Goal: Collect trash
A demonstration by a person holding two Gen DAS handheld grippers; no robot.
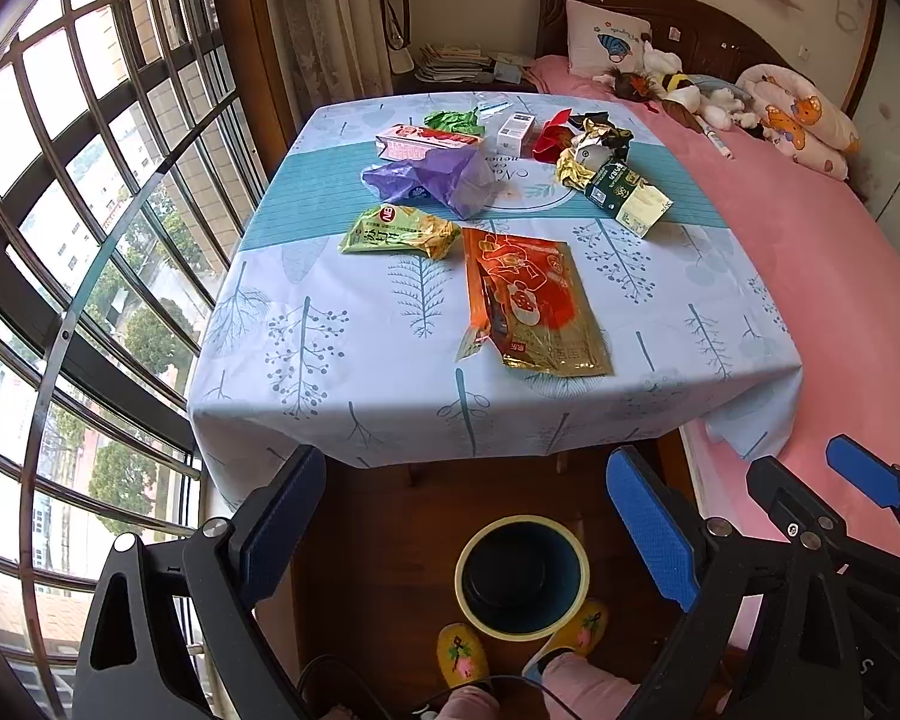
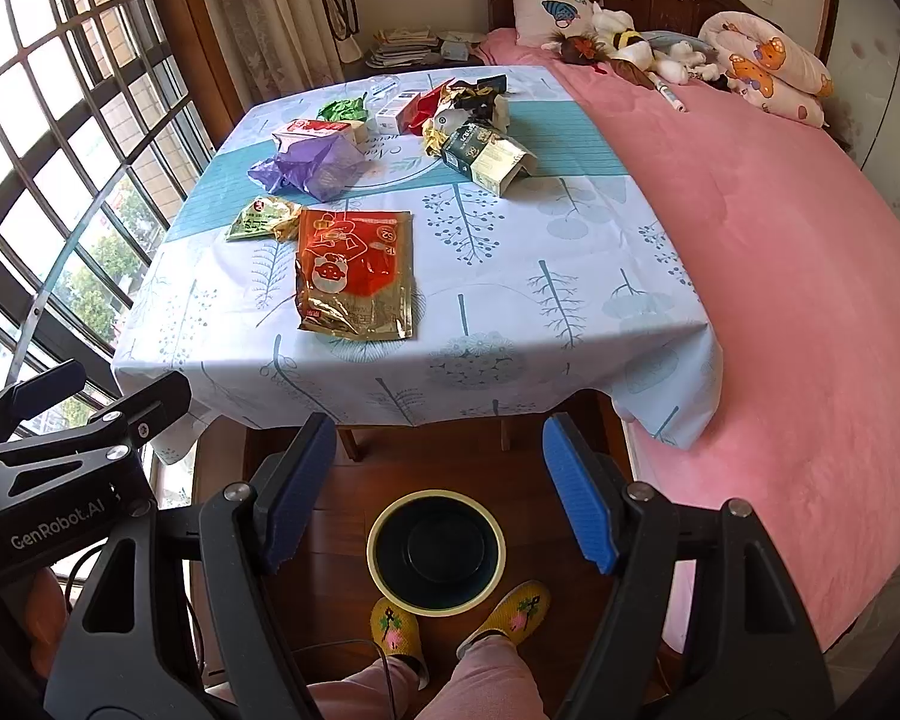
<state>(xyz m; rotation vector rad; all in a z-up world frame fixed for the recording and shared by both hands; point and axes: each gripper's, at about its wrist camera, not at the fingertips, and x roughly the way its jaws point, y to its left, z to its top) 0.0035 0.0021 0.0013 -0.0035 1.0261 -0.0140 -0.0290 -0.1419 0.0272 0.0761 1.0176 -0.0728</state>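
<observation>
The bin's (image 1: 522,576) near rim hides behind slippers (image 1: 463,654); print on the table's (image 2: 390,360) boxes stays unreadable.

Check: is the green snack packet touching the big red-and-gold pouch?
Touching. In the left wrist view the green snack packet has its crumpled right end against the red-and-gold pouch.

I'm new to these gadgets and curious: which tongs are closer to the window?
Left. The left tongs hang on the window side, beside the panes. The right tongs hang farther in, toward the bed.

Wrappers (image 1: 528,300) on table (image 1: 330,360), bin (image 1: 522,576) below
</observation>
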